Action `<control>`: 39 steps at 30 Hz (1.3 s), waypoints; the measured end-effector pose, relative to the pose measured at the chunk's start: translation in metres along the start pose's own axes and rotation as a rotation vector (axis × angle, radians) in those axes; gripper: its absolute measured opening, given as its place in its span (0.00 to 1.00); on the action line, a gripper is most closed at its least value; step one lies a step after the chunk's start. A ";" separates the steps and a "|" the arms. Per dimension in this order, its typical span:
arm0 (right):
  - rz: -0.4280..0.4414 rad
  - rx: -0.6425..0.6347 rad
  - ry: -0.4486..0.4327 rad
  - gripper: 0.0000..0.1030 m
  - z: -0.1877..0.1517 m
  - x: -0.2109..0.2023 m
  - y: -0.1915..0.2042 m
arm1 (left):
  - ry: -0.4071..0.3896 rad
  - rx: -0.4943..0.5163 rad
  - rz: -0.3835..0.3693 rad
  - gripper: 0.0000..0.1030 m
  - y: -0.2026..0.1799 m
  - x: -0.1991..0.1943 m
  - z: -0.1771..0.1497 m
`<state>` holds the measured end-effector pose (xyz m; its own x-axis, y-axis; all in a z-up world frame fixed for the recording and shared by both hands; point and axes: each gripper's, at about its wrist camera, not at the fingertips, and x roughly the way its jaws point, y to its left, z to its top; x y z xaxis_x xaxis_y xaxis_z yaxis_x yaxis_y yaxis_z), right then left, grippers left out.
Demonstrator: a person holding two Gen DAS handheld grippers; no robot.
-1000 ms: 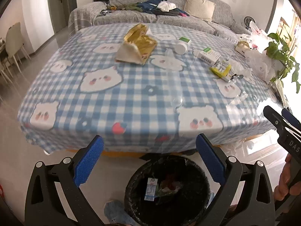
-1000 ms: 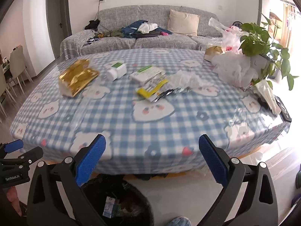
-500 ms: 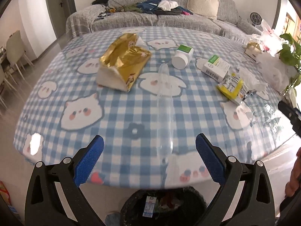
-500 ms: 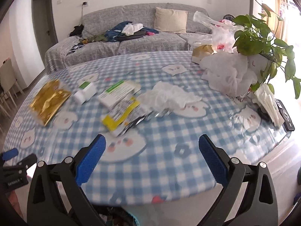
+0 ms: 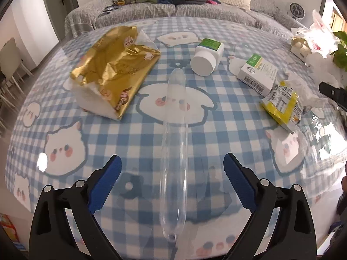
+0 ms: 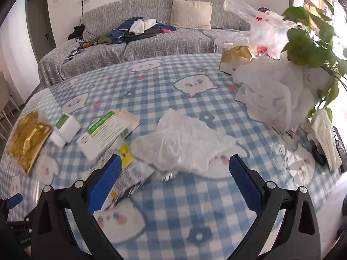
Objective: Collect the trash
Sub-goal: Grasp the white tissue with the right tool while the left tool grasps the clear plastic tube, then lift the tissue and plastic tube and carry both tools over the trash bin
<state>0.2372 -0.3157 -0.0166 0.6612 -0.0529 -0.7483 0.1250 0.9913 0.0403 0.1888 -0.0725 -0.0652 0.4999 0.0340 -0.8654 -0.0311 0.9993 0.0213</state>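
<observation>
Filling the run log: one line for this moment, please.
left gripper: open, over clear plastic tube | right gripper: open, over crumpled white plastic | nothing held

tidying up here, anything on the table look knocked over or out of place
Yes. The white pill bottle lies on its side, cap toward the camera, instead of standing. The gold wrapper is torn open and crumpled, and a crumpled white tissue lies loose beside the yellow packet.
</observation>
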 end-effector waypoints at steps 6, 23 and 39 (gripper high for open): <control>-0.017 0.015 0.043 0.92 0.017 0.036 -0.005 | 0.019 0.008 -0.003 0.86 -0.006 0.015 0.013; -0.039 0.049 0.158 0.72 0.020 0.092 -0.012 | 0.043 0.033 -0.016 0.64 -0.019 0.027 0.021; -0.084 0.041 0.127 0.05 0.022 0.093 -0.018 | 0.051 0.070 -0.036 0.24 -0.029 0.018 0.016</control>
<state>0.3126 -0.3408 -0.0718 0.5484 -0.1174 -0.8280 0.2079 0.9782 -0.0010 0.2126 -0.1004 -0.0734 0.4552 -0.0011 -0.8904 0.0479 0.9986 0.0232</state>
